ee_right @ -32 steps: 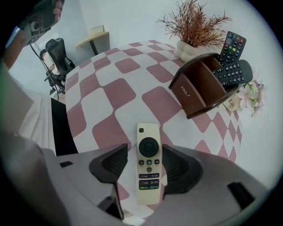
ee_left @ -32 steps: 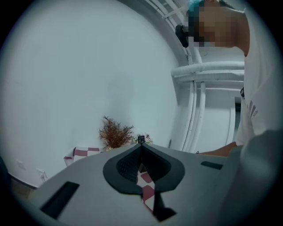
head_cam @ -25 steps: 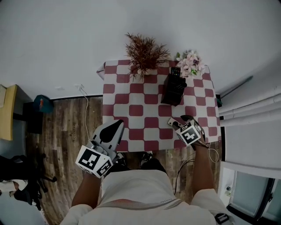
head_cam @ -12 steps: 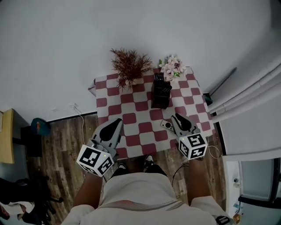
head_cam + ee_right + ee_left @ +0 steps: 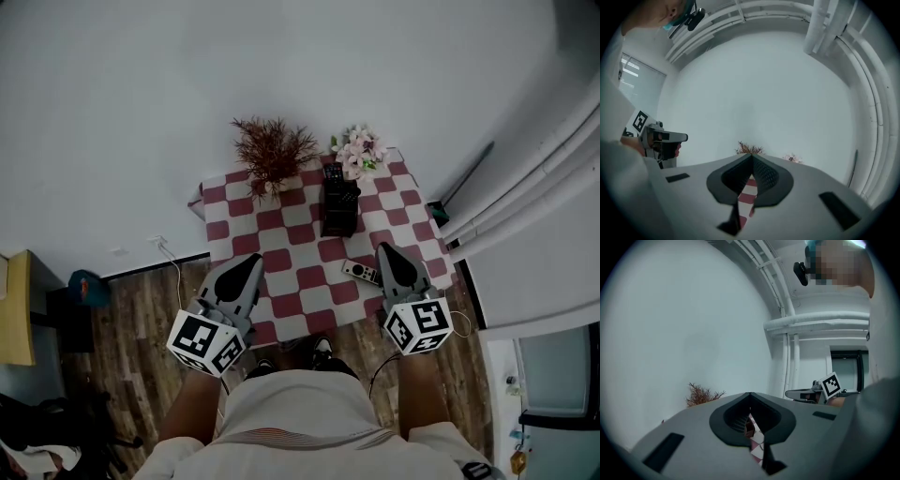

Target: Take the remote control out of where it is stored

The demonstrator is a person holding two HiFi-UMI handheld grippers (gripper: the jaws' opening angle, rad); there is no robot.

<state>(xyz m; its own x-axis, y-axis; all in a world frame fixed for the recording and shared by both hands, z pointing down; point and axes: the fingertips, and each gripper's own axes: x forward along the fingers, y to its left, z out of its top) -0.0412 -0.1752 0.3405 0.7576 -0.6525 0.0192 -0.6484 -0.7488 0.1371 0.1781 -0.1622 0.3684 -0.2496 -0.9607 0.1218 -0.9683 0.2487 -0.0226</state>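
- Two grippers: the left gripper point(image 5: 249, 263) and the right gripper point(image 5: 385, 251), side by side.
- Two marker cubes, one at the rear of each gripper: left cube point(image 5: 202, 342), right cube point(image 5: 417, 325).
- One table point(image 5: 281, 253) with a red-and-white checked cloth, under both gripper tips.
- Two remote controls: one lying flat point(image 5: 361, 273) just left of the right gripper's tip, and one dark one point(image 5: 333, 172) standing in the holder.
- One black holder point(image 5: 339, 211), well ahead of both grippers.
- One dried brown plant point(image 5: 272, 150), far ahead of the left gripper.
- One bunch of pink flowers point(image 5: 359, 150), far ahead of the right gripper.
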